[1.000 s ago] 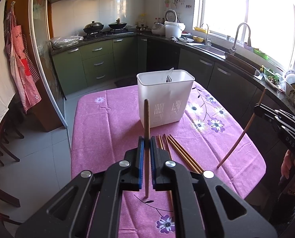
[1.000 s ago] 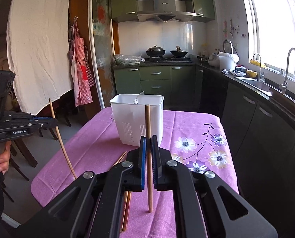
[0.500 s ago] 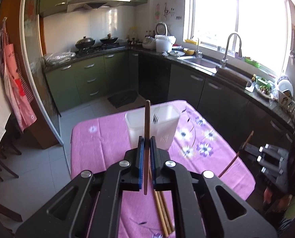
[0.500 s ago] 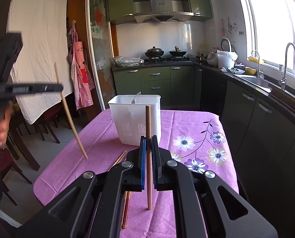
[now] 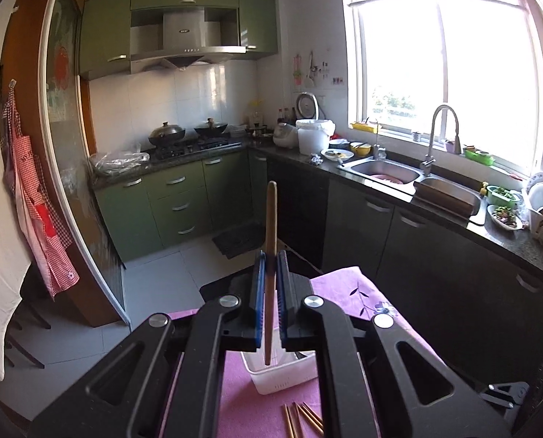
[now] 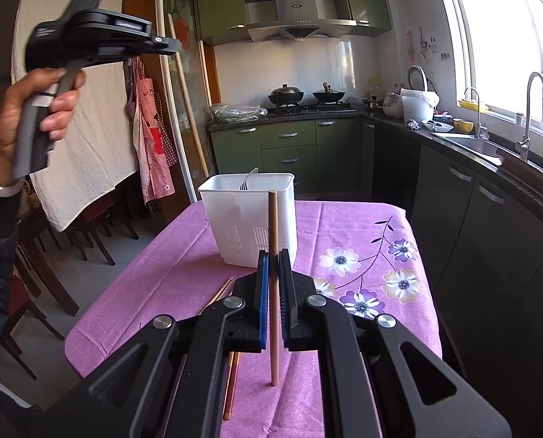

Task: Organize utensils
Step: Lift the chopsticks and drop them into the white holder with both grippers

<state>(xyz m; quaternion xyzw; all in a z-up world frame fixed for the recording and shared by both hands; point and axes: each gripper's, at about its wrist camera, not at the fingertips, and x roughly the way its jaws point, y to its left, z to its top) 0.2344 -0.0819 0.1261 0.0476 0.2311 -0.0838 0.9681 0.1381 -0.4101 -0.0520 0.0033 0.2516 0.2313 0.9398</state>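
Gripping: left gripper (image 5: 270,281) and right gripper (image 6: 274,281) each pinch one upright chopstick (image 6: 273,255).
Room: caddy (image 6: 249,219) sits mid-table (image 6: 362,226); far edge near.
Hidden: loose chopsticks (image 5: 302,419) before caddy, mostly covered.

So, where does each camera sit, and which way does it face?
Left wrist: on the left gripper, held high, facing the stove and sink, looking down on the white bin; its jaws hold a chopstick.
Right wrist: on the right gripper, low over the table, facing the bin; it shows the left hand.
Shared: bin, pink cloth, loose chopsticks, kitchen.
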